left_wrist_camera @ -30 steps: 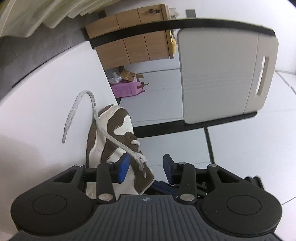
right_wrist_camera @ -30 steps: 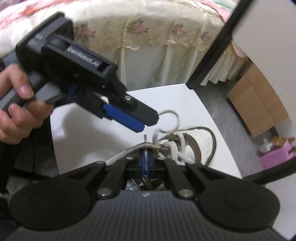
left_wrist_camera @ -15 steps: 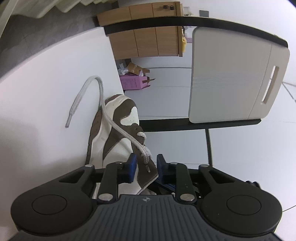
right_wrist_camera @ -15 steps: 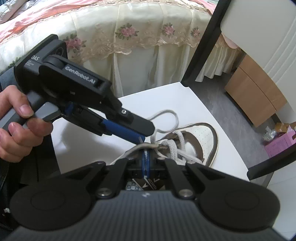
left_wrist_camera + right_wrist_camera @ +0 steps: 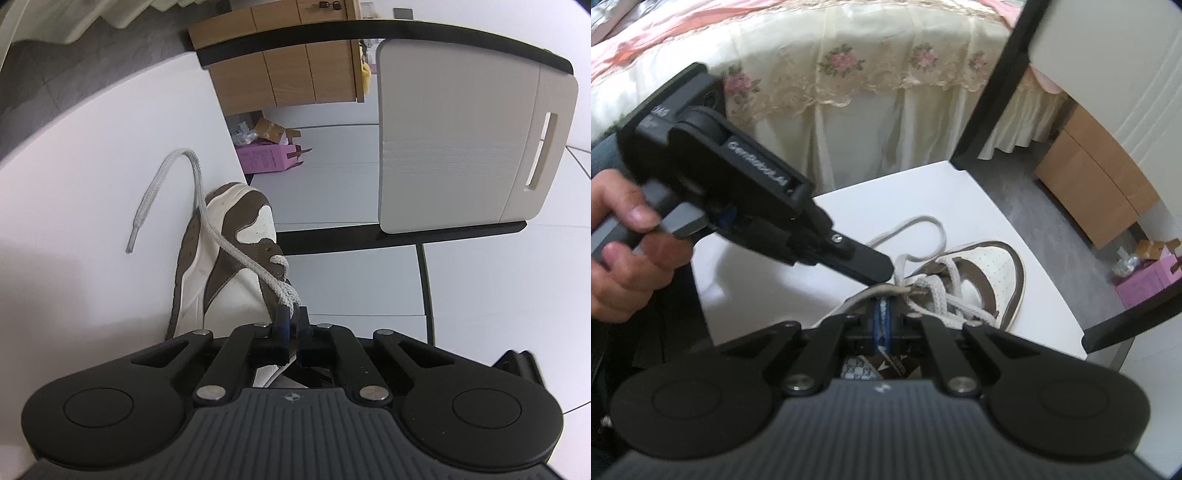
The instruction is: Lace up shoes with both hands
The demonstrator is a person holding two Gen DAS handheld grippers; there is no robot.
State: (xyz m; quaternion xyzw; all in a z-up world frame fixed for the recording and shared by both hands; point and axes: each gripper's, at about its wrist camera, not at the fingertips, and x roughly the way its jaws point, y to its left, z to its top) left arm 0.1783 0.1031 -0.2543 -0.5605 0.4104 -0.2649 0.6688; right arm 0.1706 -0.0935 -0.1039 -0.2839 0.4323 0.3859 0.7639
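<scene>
This is a bedroom in a home. A bed [image 5: 775, 55] with a pink cover and a lace-trimmed, flower-embroidered valance [image 5: 886, 81] stands beside a small white table [image 5: 960, 206]. A wooden cabinet [image 5: 288, 74] stands on the grey floor, with opened cardboard boxes [image 5: 269, 151] beside it.

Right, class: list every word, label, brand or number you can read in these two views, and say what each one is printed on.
"GenRobot.AI": white lettering along the side of the left gripper, seen in the right wrist view; a little blurred.
Short white marking near that gripper's rear corner: too blurred to read.
Patterned shoe insole: a repeating print, too small to read.
Pink box on the floor: faint print, not legible.
Nothing else carries text.
</scene>
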